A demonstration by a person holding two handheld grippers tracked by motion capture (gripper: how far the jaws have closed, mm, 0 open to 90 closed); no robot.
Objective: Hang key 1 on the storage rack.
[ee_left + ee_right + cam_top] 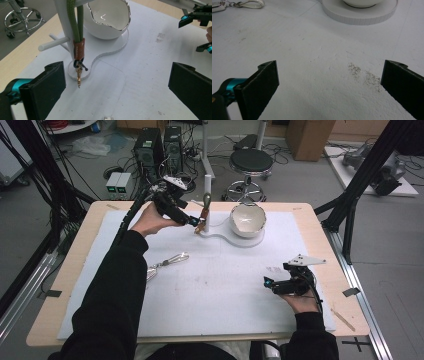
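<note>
The left gripper is held with its jaws spread wide, and nothing is gripped between them. Ahead of its fingers, toward the left one, a green cord lanyard is seen hanging from the white stand, which rises from a flat white base. The lanyard's brown leather sleeve and small metal clasp dangle just above the base, apart from both fingers. A short white peg is seen jutting from the stand beyond the left finger. Farther ahead, between the fingers' lines, a white bowl with a wavy rim is set on the same base. The right gripper is held low over the white mat, well apart from the stand, its jaws likewise wide open and empty; bare, speckled mat lies between its fingers. A second keychain with a silver loop lies on the mat, far beyond the right gripper's left finger.
</note>
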